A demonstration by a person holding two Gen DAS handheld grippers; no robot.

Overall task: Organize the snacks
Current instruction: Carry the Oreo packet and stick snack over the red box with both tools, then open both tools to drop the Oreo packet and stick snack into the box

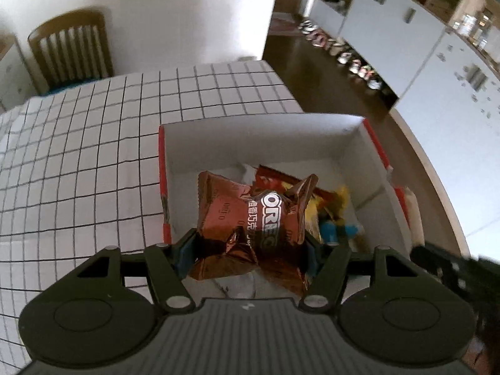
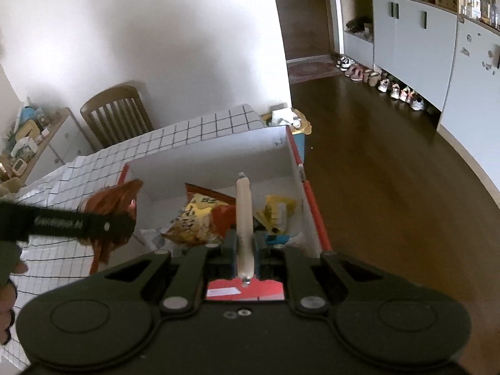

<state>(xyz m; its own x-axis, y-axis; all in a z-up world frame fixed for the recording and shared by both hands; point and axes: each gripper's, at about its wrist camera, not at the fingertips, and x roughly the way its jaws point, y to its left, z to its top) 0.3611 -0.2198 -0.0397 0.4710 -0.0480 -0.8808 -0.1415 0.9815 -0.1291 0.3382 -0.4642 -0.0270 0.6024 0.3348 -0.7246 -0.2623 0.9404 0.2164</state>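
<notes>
A brown Oreo packet (image 1: 253, 225) hangs over the white box with red outer sides (image 1: 259, 137), pinched between the pads of my left gripper (image 1: 248, 250). Yellow, red and blue snack packets (image 1: 331, 209) lie on the box floor beneath it. In the right wrist view my right gripper (image 2: 243, 250) is shut on a pale sausage stick (image 2: 243, 218) that points forward over the same box (image 2: 215, 153), above a yellow and red packet (image 2: 200, 218). The left gripper's arm (image 2: 62, 223) and the brown packet (image 2: 115, 200) show at the left.
The box stands at the right end of a table under a white grid cloth (image 1: 78, 156). A wooden chair (image 1: 72, 47) stands behind it by the white wall. Brown floor (image 2: 390, 156), a row of shoes (image 2: 384, 84) and grey cabinets (image 2: 415, 53) lie to the right.
</notes>
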